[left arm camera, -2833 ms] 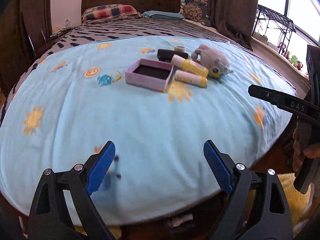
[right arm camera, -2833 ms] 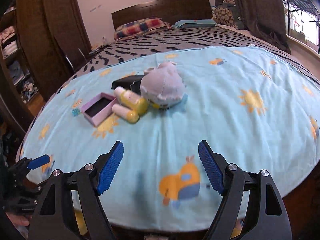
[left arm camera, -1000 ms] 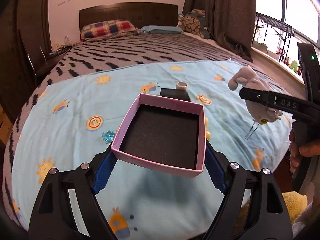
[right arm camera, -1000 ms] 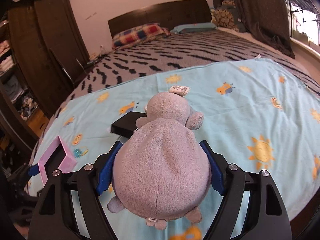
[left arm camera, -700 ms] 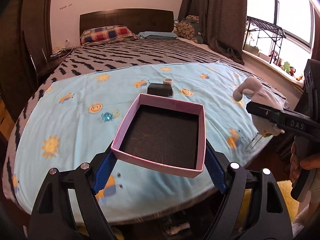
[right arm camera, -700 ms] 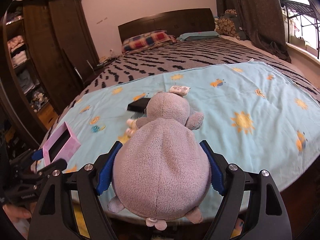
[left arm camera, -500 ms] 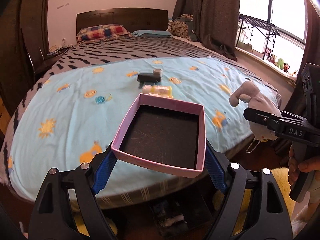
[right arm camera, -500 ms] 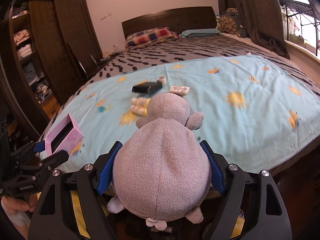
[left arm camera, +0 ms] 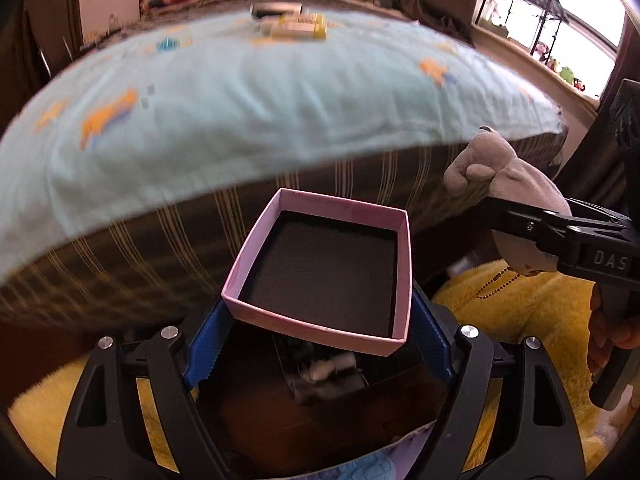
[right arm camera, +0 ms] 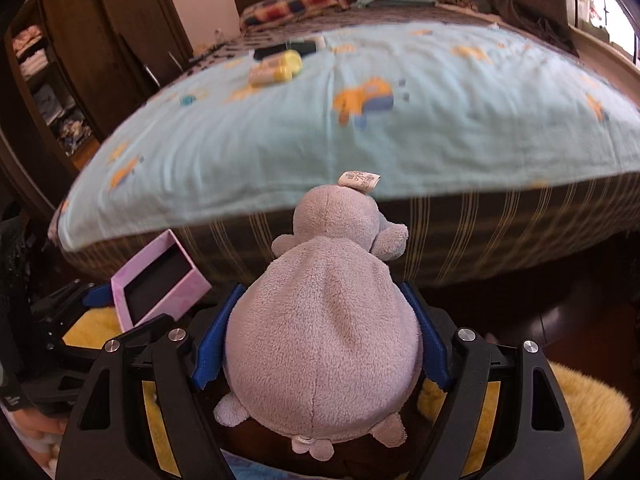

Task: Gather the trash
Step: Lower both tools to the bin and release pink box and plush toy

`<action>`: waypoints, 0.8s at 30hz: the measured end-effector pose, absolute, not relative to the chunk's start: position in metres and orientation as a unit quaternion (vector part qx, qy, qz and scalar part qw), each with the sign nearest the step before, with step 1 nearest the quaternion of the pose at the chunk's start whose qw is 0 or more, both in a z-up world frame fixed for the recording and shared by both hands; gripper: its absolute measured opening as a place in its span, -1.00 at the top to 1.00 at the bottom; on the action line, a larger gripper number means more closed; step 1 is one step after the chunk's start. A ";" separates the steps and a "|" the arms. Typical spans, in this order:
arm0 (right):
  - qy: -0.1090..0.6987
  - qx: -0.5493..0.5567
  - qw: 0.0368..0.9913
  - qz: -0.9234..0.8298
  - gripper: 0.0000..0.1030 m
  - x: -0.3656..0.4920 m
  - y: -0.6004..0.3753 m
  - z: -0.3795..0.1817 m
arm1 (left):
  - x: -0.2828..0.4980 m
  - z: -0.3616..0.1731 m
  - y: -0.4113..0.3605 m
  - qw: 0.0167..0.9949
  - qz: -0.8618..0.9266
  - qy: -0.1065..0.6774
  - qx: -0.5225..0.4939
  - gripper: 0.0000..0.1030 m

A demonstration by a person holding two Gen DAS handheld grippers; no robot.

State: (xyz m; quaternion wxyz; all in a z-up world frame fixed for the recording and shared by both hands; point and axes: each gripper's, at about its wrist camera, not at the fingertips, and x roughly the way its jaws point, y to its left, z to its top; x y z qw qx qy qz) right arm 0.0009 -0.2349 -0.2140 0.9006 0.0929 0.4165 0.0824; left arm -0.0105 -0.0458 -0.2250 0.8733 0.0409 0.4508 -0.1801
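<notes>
Left wrist: left gripper [left arm camera: 318, 344] clamps pink box [left arm camera: 324, 276]; right wrist: right gripper [right arm camera: 320, 344] squeezes grey plush [right arm camera: 320, 344].

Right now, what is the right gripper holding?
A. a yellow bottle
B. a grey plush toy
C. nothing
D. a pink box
B: the plush toy sits clamped between the right gripper's blue pads, while the pink box is in the left gripper.
</notes>
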 end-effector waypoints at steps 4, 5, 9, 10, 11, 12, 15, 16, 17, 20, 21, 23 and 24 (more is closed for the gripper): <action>0.457 0.091 0.881 0.079 -0.53 0.004 -0.229 -0.252 | -0.009 -0.257 -0.048 0.856 -0.175 0.484 0.046 -0.51; 0.465 0.092 0.877 0.078 -0.53 0.005 -0.229 -0.261 | -0.009 -0.264 -0.049 0.851 -0.176 0.492 0.047 -0.51; 0.491 0.096 0.863 0.074 -0.53 0.012 -0.228 -0.292 | -0.004 -0.290 -0.050 0.832 -0.177 0.524 0.048 -0.51; 0.495 0.095 0.861 0.073 -0.53 0.013 -0.228 -0.297 | -0.002 -0.296 -0.050 0.828 -0.176 0.531 0.048 -0.51; 0.501 0.096 0.857 0.073 -0.53 0.015 -0.227 -0.302 | -0.001 -0.301 -0.050 0.824 -0.176 0.537 0.047 -0.51; 0.504 0.098 0.855 0.073 -0.53 0.016 -0.227 -0.306 | 0.001 -0.307 -0.050 0.820 -0.175 0.544 0.045 -0.51; 0.511 0.098 0.851 0.075 -0.53 0.022 -0.225 -0.313 | 0.005 -0.318 -0.051 0.808 -0.179 0.559 0.040 -0.51; 0.512 0.098 0.850 0.076 -0.53 0.022 -0.224 -0.315 | 0.007 -0.321 -0.051 0.806 -0.180 0.562 0.039 -0.51; 0.514 0.099 0.849 0.077 -0.53 0.024 -0.223 -0.316 | 0.008 -0.324 -0.052 0.803 -0.181 0.566 0.039 -0.51; 0.518 0.104 0.845 0.079 -0.53 0.029 -0.221 -0.321 | 0.006 -0.334 -0.055 0.799 -0.182 0.572 0.036 -0.51; 0.519 0.105 0.844 0.081 -0.53 0.030 -0.220 -0.322 | 0.007 -0.335 -0.055 0.798 -0.182 0.573 0.033 -0.51; 0.521 0.106 0.843 0.084 -0.54 0.034 -0.218 -0.324 | 0.009 -0.337 -0.054 0.797 -0.181 0.575 0.029 -0.50; 0.521 0.108 0.842 0.087 -0.55 0.035 -0.217 -0.324 | 0.010 -0.338 -0.051 0.797 -0.181 0.576 0.026 -0.49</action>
